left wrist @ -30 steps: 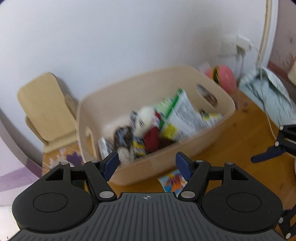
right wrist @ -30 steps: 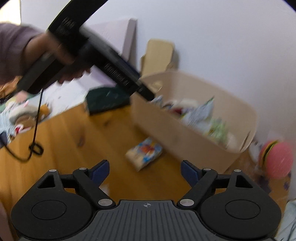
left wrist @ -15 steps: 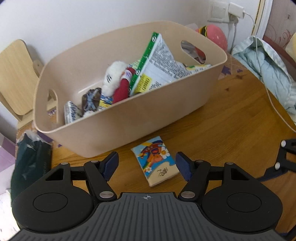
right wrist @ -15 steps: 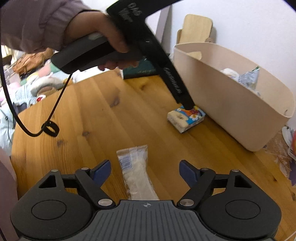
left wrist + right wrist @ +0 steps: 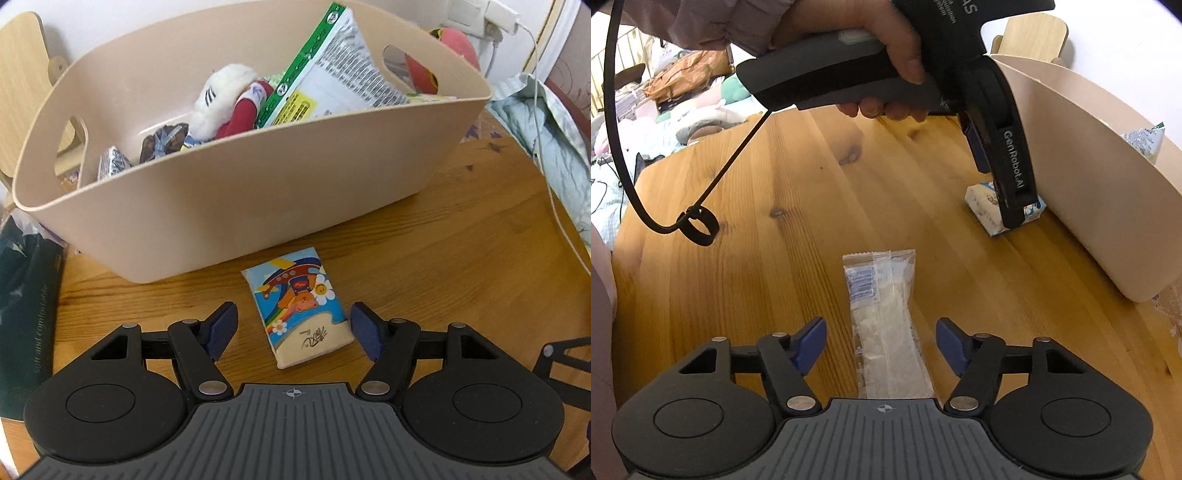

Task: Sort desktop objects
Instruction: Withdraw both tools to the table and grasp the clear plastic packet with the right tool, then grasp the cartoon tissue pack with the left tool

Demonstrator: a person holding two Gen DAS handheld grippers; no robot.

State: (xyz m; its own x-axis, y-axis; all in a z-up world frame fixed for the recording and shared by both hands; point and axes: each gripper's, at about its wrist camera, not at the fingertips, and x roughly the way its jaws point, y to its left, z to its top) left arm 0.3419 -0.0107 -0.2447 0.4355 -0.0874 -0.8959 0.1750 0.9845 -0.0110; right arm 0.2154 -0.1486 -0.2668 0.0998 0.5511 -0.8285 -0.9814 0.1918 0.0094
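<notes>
A colourful cartoon tissue pack (image 5: 298,308) lies on the wooden table just in front of the beige basket (image 5: 258,192). My left gripper (image 5: 293,328) is open, low over the table, its blue fingertips on either side of the pack's near end. In the right wrist view the pack (image 5: 988,210) shows partly behind the left gripper's fingers (image 5: 1012,173). A clear plastic packet (image 5: 886,325) with white contents lies on the table. My right gripper (image 5: 881,345) is open around its near half.
The basket holds a green-edged snack bag (image 5: 332,77), a white and red plush toy (image 5: 229,99) and small wrapped items. A dark green book (image 5: 26,306) lies at its left. A pale cloth and white cable (image 5: 543,122) lie at the right. A wooden chair (image 5: 22,74) stands behind.
Both grippers have come down toward the table. The left one has closed in on the tissue pack, the right one on the clear packet. Both stay open.
</notes>
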